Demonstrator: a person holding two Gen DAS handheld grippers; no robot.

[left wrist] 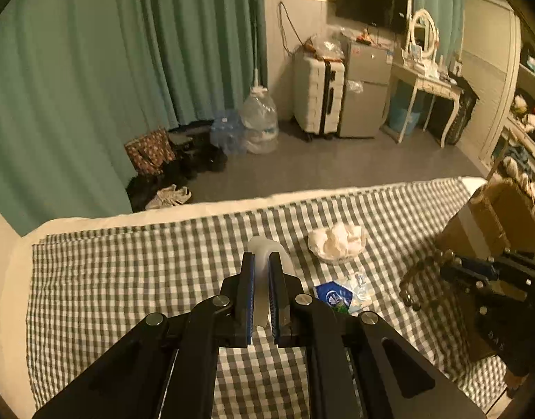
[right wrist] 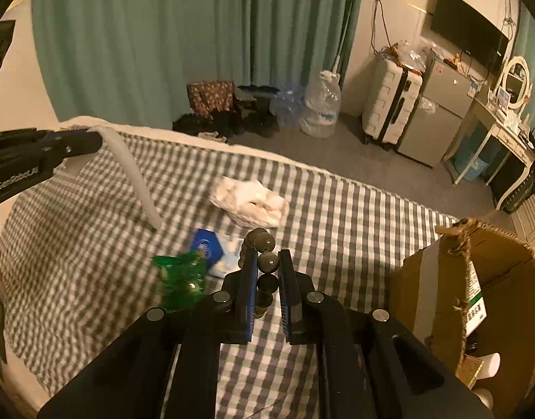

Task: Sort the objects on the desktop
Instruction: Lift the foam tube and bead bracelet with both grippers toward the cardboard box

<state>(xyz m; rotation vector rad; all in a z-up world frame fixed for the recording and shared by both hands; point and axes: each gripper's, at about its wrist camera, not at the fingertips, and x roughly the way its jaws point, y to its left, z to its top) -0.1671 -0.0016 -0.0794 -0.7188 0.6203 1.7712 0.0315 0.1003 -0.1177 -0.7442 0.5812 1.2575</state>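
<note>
1. The left gripper [left wrist: 261, 262] is clamped narrow on a translucent white plastic strip [left wrist: 259, 276], which hangs clear of the grey-and-white checked cloth [left wrist: 127, 279]. The right wrist view shows the strip drooping well below that gripper in a long bend [right wrist: 134, 178]. Only 1 end appears pinched, so a quick swing could probably slide it out of the pads.

2. The right gripper [right wrist: 268, 262] is closed narrow on a string of dark round beads [right wrist: 267, 262]. The pads seem to press 1 bead only; the others dangle above and below the jaws. Round beads roll under pressure, so the string may slip free.

3. The loose bead loop, seen hanging beside the right gripper in the left wrist view [left wrist: 412, 286], could snag on the torn edge of the brown cardboard box [right wrist: 477, 279], which stands just to the right of that gripper.

4. The 2 grippers are near each other, so the drooping strip could brush the beads or the other tool if both head for the box together.

5. Ahead of the right gripper lie a blue-and-white packet [right wrist: 215, 248], a crumpled white tissue bundle [right wrist: 250, 202] and, to its left, a blurred green wrapper [right wrist: 180, 279]. A low pass could drag them across the cloth.
</note>
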